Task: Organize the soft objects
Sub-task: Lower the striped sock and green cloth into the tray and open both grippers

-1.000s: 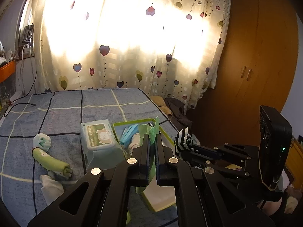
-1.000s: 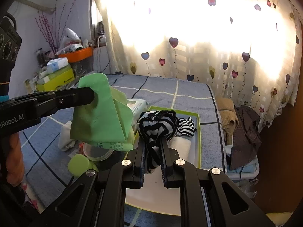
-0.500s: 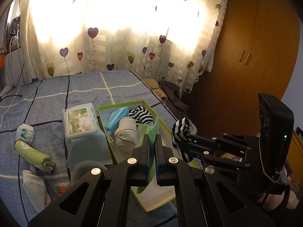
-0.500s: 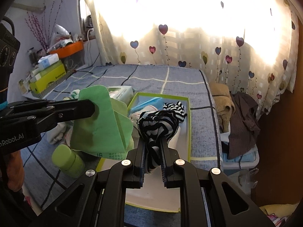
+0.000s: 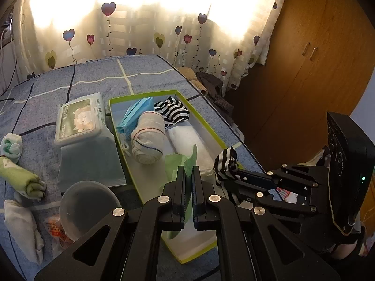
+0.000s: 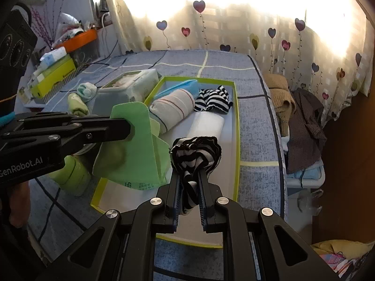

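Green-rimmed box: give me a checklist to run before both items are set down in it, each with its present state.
1. Left hand-held gripper shut on the green cloth: ok.
2. Right hand-held gripper shut on the striped sock: ok.
3. Bare floor in the near part of the green-rimmed box: ok; the rolled beige towel, white towel, blue mask and striped item fill the far part.
4. Both loads over the box: ok in the right wrist view.
5. Clearance between the two loads: cannot tell; they look close together.

"GenRobot.AI", seemingly, on left tongs (image 6: 127,128)
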### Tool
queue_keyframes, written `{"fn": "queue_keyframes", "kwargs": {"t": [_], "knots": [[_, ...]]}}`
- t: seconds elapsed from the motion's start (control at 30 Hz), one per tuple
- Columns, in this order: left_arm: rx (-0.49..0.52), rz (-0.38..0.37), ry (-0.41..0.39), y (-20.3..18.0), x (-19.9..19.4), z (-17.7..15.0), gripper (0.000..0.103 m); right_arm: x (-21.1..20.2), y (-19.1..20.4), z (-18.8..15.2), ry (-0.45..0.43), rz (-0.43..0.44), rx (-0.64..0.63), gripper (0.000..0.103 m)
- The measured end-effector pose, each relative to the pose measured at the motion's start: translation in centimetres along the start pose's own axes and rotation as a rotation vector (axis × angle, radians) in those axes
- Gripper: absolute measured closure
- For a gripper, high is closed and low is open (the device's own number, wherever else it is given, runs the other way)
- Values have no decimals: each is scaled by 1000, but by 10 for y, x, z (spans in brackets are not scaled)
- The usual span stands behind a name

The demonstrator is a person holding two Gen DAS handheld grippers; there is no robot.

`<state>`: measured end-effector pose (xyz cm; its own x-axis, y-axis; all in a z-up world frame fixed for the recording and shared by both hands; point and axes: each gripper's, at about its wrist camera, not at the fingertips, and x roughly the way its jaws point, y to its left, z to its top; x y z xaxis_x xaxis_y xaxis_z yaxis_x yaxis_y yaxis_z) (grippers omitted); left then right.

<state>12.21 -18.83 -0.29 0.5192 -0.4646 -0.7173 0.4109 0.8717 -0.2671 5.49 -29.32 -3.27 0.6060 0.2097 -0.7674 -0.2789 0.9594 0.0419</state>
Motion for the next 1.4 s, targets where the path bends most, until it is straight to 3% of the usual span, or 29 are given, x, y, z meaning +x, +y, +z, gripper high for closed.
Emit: {"fn": "queue_keyframes", "kwargs": {"t": [0.17, 0.23, 0.3, 0.37, 0.53, 1.03, 1.27, 1.33, 1.4], "knots": [[-26, 30, 21, 9, 13, 3, 98, 10, -3, -3, 39, 13, 7, 89], [-40, 40, 29, 13, 16, 3, 98, 11, -3, -2, 40, 23, 6, 84], [-44, 50, 29, 16, 18, 4, 94, 10, -2, -2, 34, 25, 4, 74], [-47, 52, 25, 17, 18, 4, 90, 8, -2, 0, 23, 27, 1, 71], [-60, 29, 12, 21, 16, 8, 77, 5, -4, 1, 6, 27, 10, 70], [-63, 43, -113, 26, -41, 10, 76, -20, -12, 7, -78, -8, 50, 70], [-75, 71, -134, 36, -61, -3, 76, -29, -5, 6, -97, 1, 52, 70], [-81, 78, -136, 39, -65, -6, 76, -29, -3, 6, -97, 9, 56, 66], [-87, 89, -138, 42, -68, -10, 76, -29, 0, 5, -93, 22, 60, 55]]}}
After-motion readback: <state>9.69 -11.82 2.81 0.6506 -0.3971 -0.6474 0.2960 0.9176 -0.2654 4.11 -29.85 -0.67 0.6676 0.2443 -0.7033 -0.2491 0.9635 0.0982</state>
